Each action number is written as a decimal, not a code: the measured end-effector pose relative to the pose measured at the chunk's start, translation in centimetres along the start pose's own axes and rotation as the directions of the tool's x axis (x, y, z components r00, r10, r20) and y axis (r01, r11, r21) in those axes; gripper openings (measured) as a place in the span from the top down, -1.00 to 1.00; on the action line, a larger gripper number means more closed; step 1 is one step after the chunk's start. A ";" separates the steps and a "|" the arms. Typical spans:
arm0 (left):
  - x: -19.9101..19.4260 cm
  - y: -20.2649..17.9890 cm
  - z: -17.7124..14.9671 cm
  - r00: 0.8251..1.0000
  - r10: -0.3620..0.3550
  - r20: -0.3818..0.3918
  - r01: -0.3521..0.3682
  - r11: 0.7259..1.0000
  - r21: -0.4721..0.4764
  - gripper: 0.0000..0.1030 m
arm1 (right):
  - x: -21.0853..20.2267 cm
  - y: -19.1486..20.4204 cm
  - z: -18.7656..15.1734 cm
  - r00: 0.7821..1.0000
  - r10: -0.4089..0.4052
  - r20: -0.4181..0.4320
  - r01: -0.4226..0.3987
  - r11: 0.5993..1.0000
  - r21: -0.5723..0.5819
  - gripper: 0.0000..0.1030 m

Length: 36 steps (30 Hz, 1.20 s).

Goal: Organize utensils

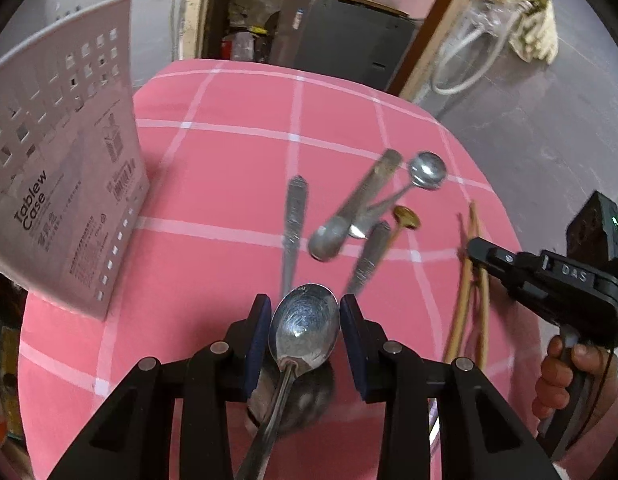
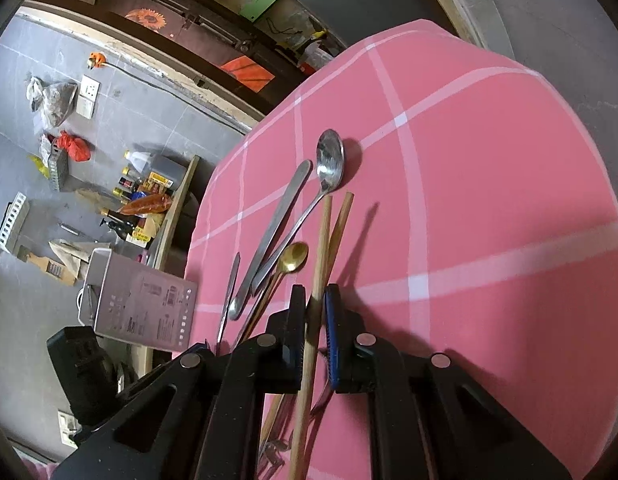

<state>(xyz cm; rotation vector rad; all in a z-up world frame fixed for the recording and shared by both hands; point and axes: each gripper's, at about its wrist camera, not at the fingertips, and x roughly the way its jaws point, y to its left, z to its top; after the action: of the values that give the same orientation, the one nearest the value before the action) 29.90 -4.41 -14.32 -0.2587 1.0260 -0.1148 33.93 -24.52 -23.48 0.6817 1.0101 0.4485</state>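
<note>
**Left tool on a spoon, right tool on a chopstick**

Left tool (image 1: 305, 304) stands narrow, and its two blue pads press the edges of the bowl of one large steel spoon (image 1: 303, 328). The bowl faces up and the handle runs back toward six o'clock, under the tool. A dark shadow lies on the cloth below it.

The right tool (image 2: 315, 296) is nearly closed on one wooden chopstick (image 2: 321, 248), which passes between its pads and points to twelve o'clock. A second chopstick (image 2: 343, 220) lies just beside it at one o'clock, so I count two chopsticks. A person's hand (image 1: 565, 376) holds the grip of this tool.

On the table (image 1: 229, 160), under a pink cloth with white lines, I count three more spoons. One is a steel spoon with a flat handle (image 2: 277, 228), one is a long thin spoon with a round bowl (image 2: 329, 158), and one is a small gold spoon (image 2: 294, 258). The first two cross each other. In the left view they are blurred.

Two patterned steel handles (image 1: 295, 208) also lie there at twelve o'clock of the left tool. Their working ends are hidden, so I cannot tell what they are.

One white case (image 1: 61, 184) with square holes stands at the table's edge, at ten o'clock in the left view.
</note>
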 end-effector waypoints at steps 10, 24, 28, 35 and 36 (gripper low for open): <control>-0.8 -0.6 -1.6 0.992 -0.081 -0.101 0.084 0.996 0.028 0.34 | -0.9 -0.7 -1.6 1.000 0.000 -0.020 0.000 1.000 -0.001 0.83; -0.4 2.3 -1.4 0.971 -0.199 -0.130 0.183 0.975 -0.126 0.74 | -0.9 -1.2 -2.3 0.999 -0.011 -0.046 0.012 1.000 0.028 0.83; -0.6 2.3 -1.4 0.976 -0.180 -0.126 0.167 0.981 -0.103 0.83 | -0.8 -1.3 -2.2 0.998 -0.016 -0.052 0.019 0.999 0.041 0.83; -0.8 1.8 -1.1 0.976 -0.194 -0.096 0.189 0.980 -0.061 0.93 | -0.2 -1.4 -1.4 0.998 -0.023 -0.058 0.028 0.996 0.084 0.83; -0.9 1.8 -1.2 0.976 -0.199 -0.094 0.194 0.979 -0.059 0.93 | 0.1 -1.4 -1.1 0.998 -0.026 -0.065 0.033 0.995 0.097 0.83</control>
<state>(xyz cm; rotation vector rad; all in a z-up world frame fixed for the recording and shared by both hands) 28.32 -2.68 -14.65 -0.4025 1.1013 -0.2841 33.05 -25.11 -24.87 0.7430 1.1070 0.3990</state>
